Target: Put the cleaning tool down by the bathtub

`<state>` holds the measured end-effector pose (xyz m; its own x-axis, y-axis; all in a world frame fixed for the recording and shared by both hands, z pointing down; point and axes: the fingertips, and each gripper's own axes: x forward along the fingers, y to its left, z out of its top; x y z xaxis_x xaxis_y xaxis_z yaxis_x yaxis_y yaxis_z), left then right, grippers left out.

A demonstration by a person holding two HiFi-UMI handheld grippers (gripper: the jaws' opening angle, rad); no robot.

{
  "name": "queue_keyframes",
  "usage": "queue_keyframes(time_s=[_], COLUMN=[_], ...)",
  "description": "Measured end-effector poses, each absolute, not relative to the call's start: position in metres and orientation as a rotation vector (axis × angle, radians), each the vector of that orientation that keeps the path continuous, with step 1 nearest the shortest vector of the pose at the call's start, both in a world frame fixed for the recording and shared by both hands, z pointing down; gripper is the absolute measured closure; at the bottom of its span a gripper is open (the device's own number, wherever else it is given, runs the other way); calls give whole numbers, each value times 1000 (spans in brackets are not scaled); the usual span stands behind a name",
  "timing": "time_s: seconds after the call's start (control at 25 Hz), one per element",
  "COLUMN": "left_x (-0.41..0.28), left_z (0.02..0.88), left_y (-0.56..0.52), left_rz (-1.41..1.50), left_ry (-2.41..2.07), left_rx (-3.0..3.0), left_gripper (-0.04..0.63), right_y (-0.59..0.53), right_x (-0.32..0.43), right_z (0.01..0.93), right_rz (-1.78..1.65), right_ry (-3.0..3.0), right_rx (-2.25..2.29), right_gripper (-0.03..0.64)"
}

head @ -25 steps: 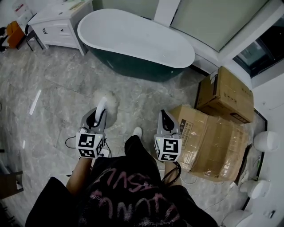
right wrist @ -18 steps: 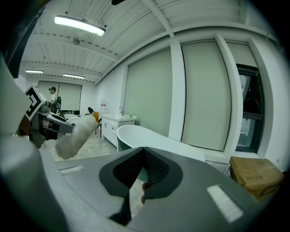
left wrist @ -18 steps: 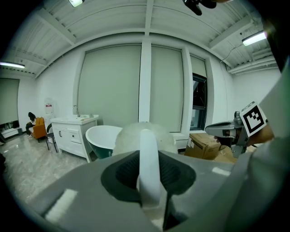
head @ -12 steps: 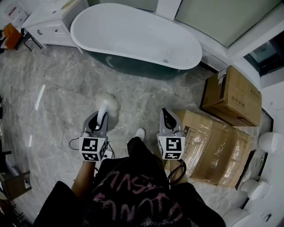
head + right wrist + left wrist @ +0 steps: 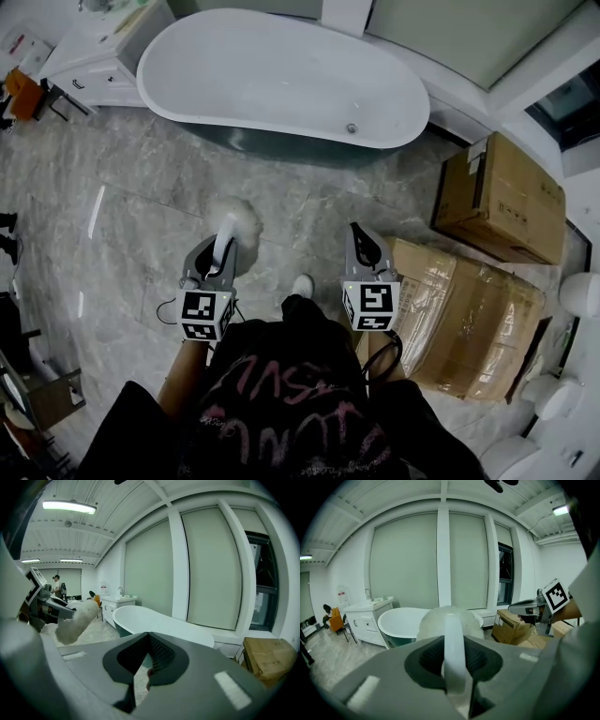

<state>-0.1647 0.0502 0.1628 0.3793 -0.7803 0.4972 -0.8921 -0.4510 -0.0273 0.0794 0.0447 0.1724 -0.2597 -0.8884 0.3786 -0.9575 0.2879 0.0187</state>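
Between left gripper [image 5: 219,255] jaws: cleaning tool [image 5: 233,218] handle clamped | right gripper [image 5: 364,246] jaws: together, empty

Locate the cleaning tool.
The fluffy white duster is clamped by its handle in the left gripper, left of centre in the head view, over the marble floor short of the bathtub.

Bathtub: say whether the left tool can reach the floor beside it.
Probably yes: only bare floor lies between the left tool, holding the duster, and the bathtub; boxes sit off right.
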Motion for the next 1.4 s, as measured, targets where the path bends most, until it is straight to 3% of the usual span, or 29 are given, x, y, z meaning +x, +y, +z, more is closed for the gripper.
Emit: queue_keyframes(time_s=[0.72, 1.4], left_x=[-141, -139], left_z=[147, 193], left_y=[38, -18], left_rz=[655, 659], left_ry=[-1478, -1264], left_rx=[2450, 2456], left_gripper=[506, 506], right_y=[47, 11], right_x=[97, 82], right_z=[168, 182], right_rz=[337, 390], right_ry=[-2278, -2174], right_rx=[1724, 1818], right_gripper=[603, 603])
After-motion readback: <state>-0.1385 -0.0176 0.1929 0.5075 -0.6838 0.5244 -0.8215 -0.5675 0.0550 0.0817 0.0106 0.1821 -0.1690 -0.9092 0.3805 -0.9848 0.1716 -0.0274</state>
